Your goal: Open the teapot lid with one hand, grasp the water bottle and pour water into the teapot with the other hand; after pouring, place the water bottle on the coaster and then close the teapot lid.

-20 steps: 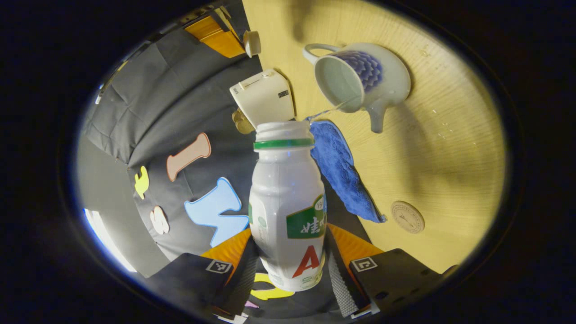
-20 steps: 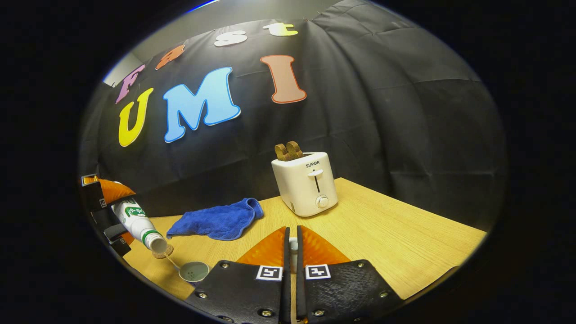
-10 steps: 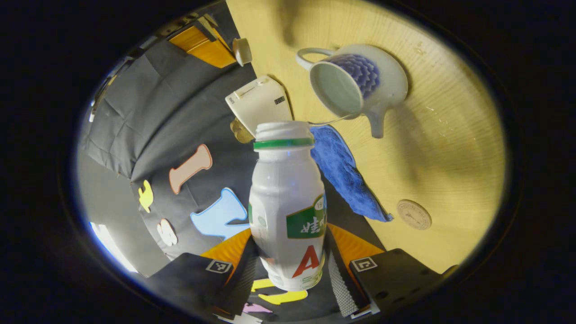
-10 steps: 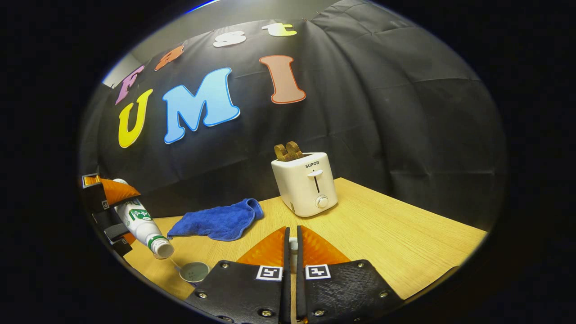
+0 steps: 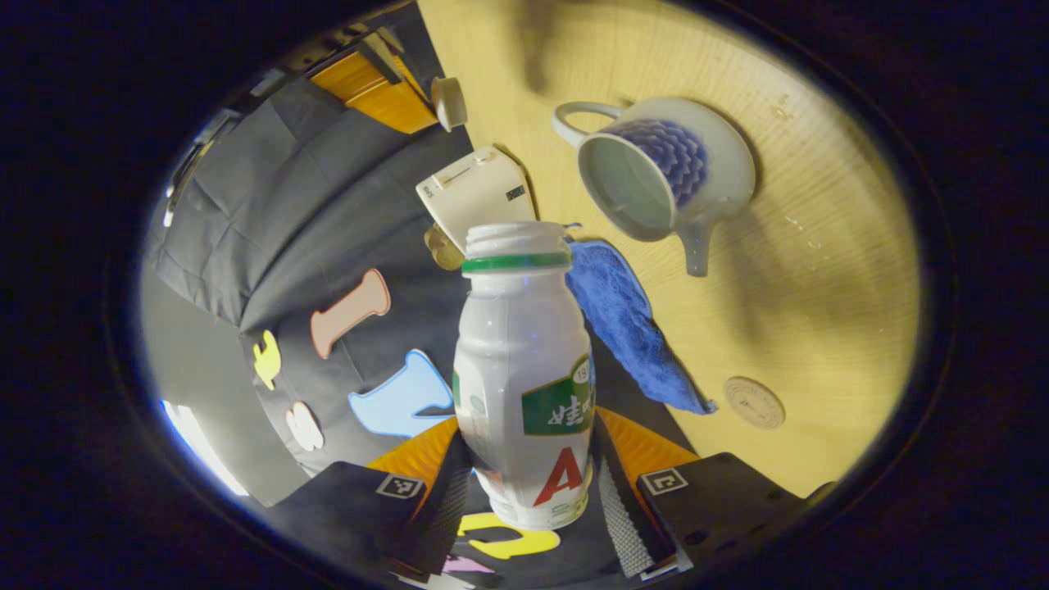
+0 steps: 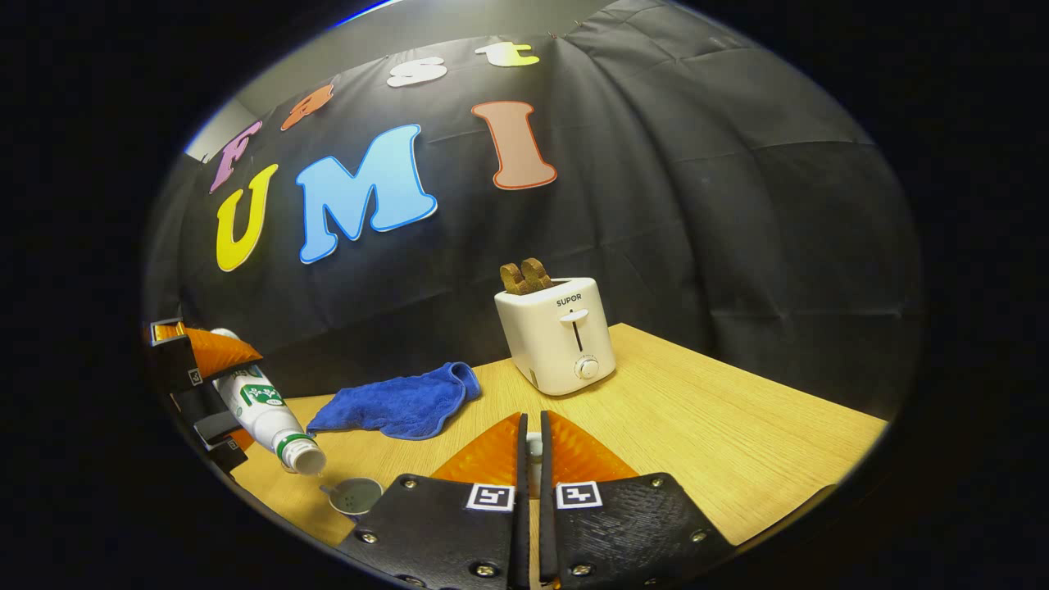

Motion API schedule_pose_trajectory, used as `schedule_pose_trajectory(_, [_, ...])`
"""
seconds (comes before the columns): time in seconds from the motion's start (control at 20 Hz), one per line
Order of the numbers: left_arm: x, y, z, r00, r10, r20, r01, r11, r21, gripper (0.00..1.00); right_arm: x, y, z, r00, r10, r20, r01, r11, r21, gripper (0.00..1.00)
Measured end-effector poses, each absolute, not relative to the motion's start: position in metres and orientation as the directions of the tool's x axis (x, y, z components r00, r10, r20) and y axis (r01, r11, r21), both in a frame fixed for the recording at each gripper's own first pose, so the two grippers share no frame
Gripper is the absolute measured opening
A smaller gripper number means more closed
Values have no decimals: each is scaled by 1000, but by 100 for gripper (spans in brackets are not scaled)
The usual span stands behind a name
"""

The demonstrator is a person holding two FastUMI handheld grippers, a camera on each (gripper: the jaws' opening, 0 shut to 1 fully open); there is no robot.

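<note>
Left gripper view: fingers (image 5: 524, 492) pinch uncapped white bottle (image 5: 524, 369) (green collar), tilted over open teapot (image 5: 656, 184); right fingers (image 6: 531, 447) pinch lid.

From my right gripper view, the toaster (image 6: 557, 334) stands on the tabletop (image 6: 721, 442) toward the back, the cloth (image 6: 397, 403) to its left, the teapot (image 6: 352, 496) nearer, left of center.

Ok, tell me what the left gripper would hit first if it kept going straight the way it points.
Probably the table beside the open teapot: the left gripper holds the bottle tilted down towards it. Depth is unclear.
</note>
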State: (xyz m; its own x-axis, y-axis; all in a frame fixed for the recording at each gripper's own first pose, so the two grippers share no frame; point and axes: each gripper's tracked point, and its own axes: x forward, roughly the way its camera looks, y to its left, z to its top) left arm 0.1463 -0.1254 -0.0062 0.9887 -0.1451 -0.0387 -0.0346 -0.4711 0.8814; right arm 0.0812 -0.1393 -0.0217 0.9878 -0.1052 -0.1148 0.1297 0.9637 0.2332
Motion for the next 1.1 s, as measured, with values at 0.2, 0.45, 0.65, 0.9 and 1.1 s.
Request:
schedule_pose_trajectory(0.2, [145,-117,-15,987,-158,-34,-29,-382,924,87,82,-138,-22,988,-103,-114,127,965,228,4])
schedule_pose_trajectory(0.45, [145,-100,-27,987,-150,-52,23,-192,981,87,82,-136,-22,990,-90,-112,114,966,231,4])
schedule_pose_trajectory(0.65, [145,-78,-38,990,-119,-79,74,-48,996,87,83,-130,-23,991,-74,-112,97,971,220,4])
schedule_pose_trajectory(0.9, [141,-66,-36,992,-107,-71,91,199,976,87,84,-115,-25,994,-24,-110,46,978,205,4])
schedule_pose_trajectory(1.1, [139,-57,-35,992,-100,-77,111,399,910,86,84,-98,-21,995,30,-96,-11,980,197,4])
